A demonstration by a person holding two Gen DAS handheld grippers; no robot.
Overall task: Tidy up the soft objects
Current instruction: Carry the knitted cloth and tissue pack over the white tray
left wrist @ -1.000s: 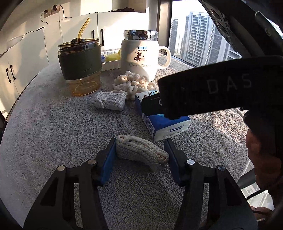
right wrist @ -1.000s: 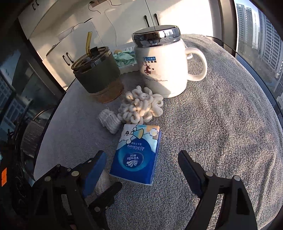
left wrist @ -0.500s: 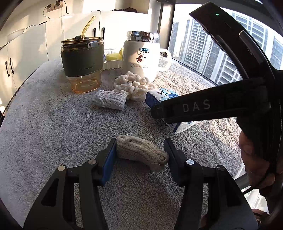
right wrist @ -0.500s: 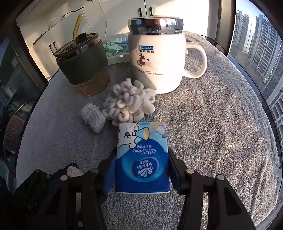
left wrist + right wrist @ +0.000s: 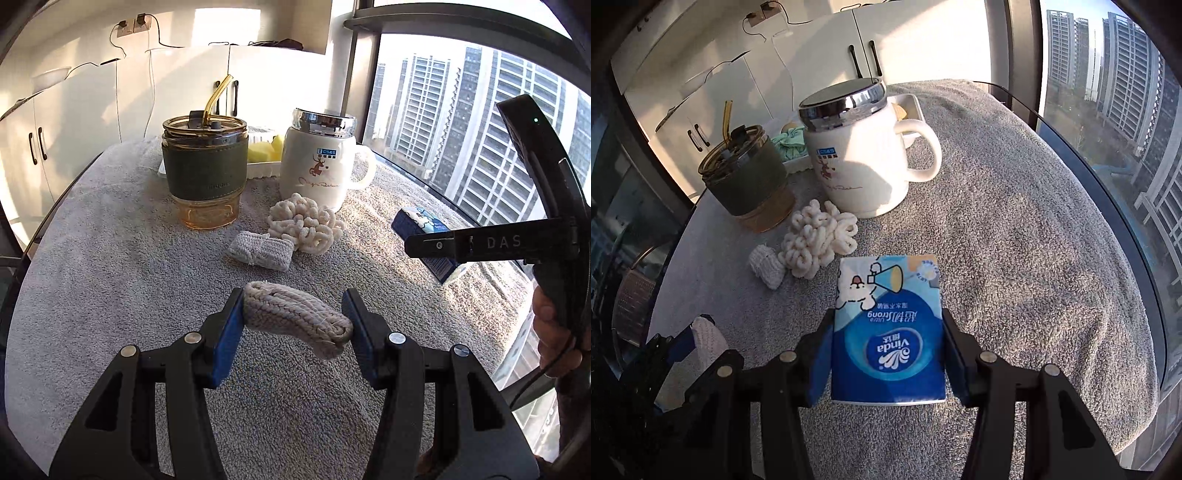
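The knitted roll (image 5: pixel 295 317) sits pinched between the left claw's (image 5: pixel 293 330) 2 blue pads, above the grey towel (image 5: pixel 110 280). The right claw (image 5: pixel 888 356) grips the tissue pack (image 5: pixel 888 332). Only the right view shows green cloth (image 5: pixel 792 142) in the tray (image 5: pixel 916 107).
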